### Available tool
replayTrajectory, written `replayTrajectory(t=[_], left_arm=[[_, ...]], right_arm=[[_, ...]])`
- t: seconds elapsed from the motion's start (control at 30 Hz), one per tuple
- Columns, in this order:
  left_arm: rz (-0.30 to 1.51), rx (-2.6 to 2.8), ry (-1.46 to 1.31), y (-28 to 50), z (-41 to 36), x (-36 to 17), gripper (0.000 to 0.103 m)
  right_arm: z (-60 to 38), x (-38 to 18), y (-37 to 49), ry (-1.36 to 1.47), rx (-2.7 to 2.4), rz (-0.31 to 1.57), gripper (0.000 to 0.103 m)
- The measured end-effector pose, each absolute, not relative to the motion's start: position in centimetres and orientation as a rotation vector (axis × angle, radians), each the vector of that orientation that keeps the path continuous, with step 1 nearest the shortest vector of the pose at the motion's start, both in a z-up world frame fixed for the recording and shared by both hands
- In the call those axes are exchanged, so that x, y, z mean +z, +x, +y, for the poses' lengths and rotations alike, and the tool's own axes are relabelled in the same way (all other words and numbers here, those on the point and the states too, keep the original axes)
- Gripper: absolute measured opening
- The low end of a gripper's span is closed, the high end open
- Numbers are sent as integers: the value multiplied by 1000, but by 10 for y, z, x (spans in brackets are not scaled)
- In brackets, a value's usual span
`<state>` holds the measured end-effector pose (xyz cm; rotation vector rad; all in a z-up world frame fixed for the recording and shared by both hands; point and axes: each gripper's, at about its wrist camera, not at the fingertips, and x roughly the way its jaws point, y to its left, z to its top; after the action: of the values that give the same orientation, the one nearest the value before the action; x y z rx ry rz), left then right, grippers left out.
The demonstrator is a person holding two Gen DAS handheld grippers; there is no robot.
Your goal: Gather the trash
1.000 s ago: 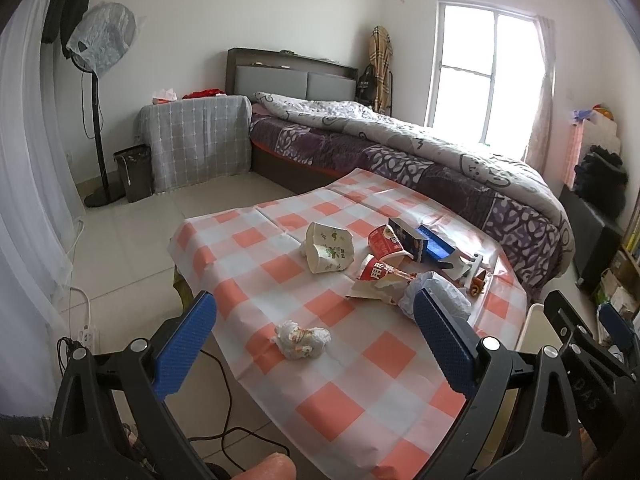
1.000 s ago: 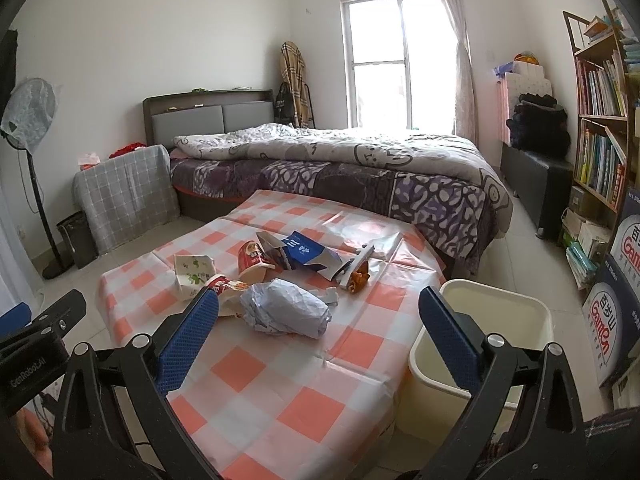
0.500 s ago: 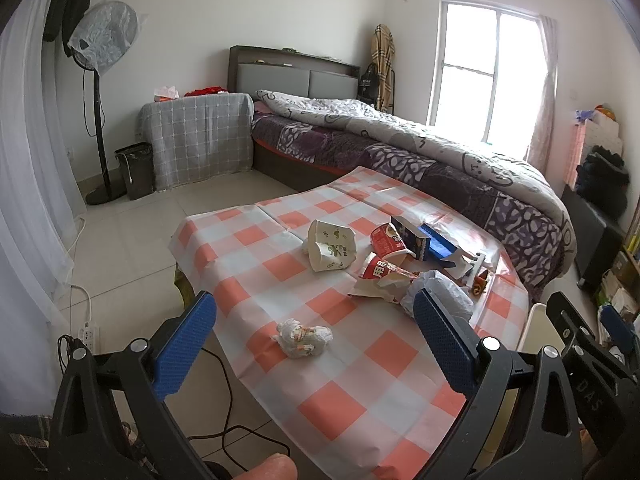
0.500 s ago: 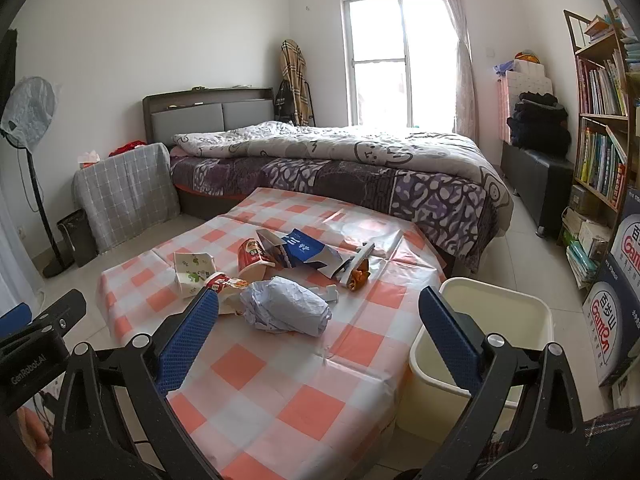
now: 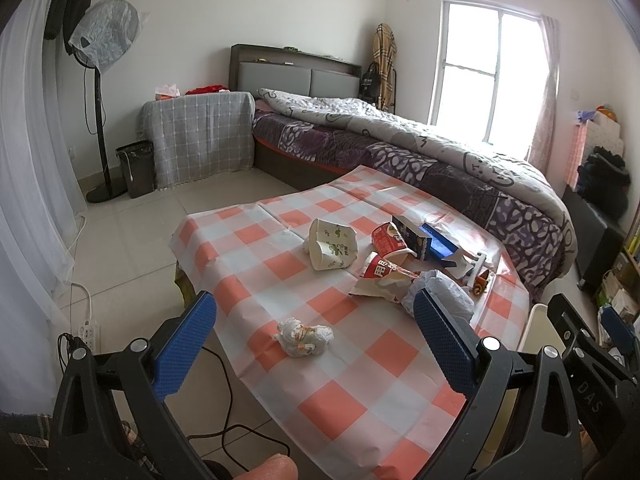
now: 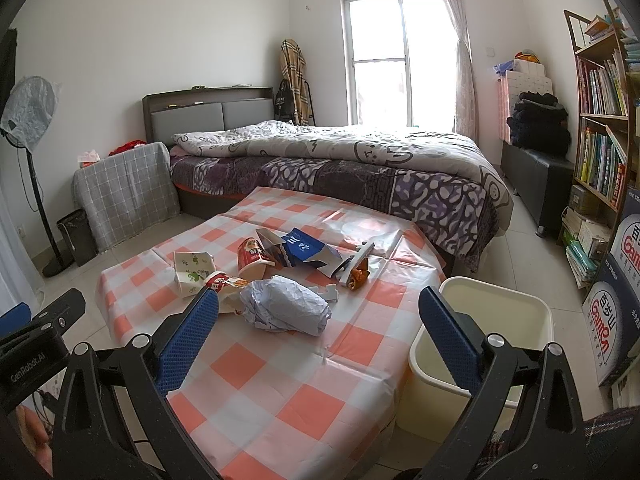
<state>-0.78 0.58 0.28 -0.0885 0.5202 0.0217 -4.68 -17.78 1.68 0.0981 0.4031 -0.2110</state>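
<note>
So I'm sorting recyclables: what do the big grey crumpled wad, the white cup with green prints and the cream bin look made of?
The big grey crumpled wad looks like thin matte paper, sharply creased, though film is possible. The white cup with green prints seems to be paperboard, since its crushed wall folds flat. The cream bin looks like smooth moulded plastic with a rounded rim.

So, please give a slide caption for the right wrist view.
Open right gripper faces crumpled paper on checked table, beside cream bin.

A home bedroom: straight ahead of the right gripper lies a bed (image 6: 340, 160) with a rumpled quilt (image 6: 328, 146) (cartoon cats on it), a full bookshelf (image 6: 604, 120) to its right, a covered standing fan (image 6: 28, 112) far left.
</note>
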Motion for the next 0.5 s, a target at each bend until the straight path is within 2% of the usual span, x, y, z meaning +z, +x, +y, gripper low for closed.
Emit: replayTrajectory(t=[0.5], left_arm=[[524, 23, -92, -8, 7, 1, 96]], right_arm=[[-177, 15, -47, 98, -213, 404, 96]])
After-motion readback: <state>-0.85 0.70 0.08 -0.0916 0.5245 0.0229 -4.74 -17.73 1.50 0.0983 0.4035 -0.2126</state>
